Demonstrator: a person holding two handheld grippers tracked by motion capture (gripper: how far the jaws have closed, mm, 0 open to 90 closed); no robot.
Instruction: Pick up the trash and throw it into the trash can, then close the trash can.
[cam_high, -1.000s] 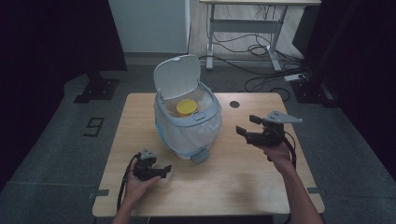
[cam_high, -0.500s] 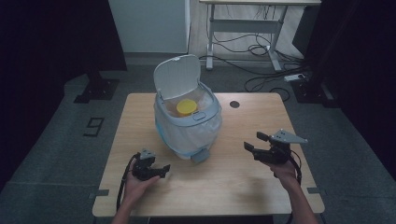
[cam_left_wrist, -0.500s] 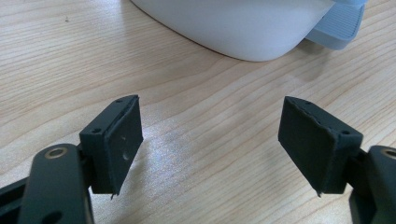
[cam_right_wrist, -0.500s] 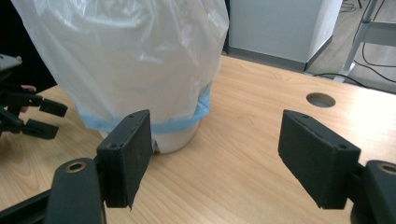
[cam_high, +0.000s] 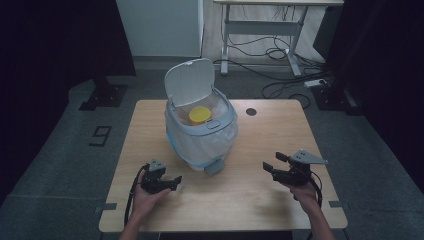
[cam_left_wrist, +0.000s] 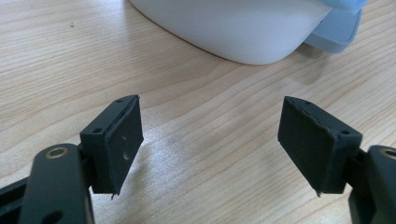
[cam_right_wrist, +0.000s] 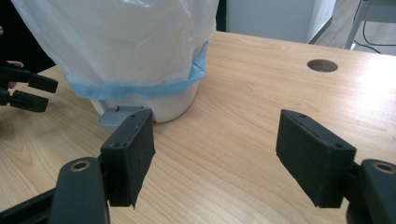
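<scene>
Fingers (cam_left_wrist: 119, 140) of the left gripper (cam_high: 174, 180) spread wide over the wooden table (cam_high: 280, 130) at near left, holding nothing. Fingers (cam_right_wrist: 310, 154) of the right gripper (cam_high: 271, 161) at near right, just narrowed yet apart, likewise empty. Farther back between them, a white bin (cam_high: 202, 135), lid raised, plastic liner draped over its rim, a yellow container (cam_high: 199, 115) inside.

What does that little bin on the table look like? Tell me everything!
The small white plastic pedal bin stands upright near the middle of the wooden table. Its pale lid is flipped up at the back. A thin whitish bag lines it and folds down over the outside, with a blue band around the hem. A grey-blue foot pedal sticks out at the bottom front. Inside rests a round yellow thing. Nothing else touches it.
</scene>
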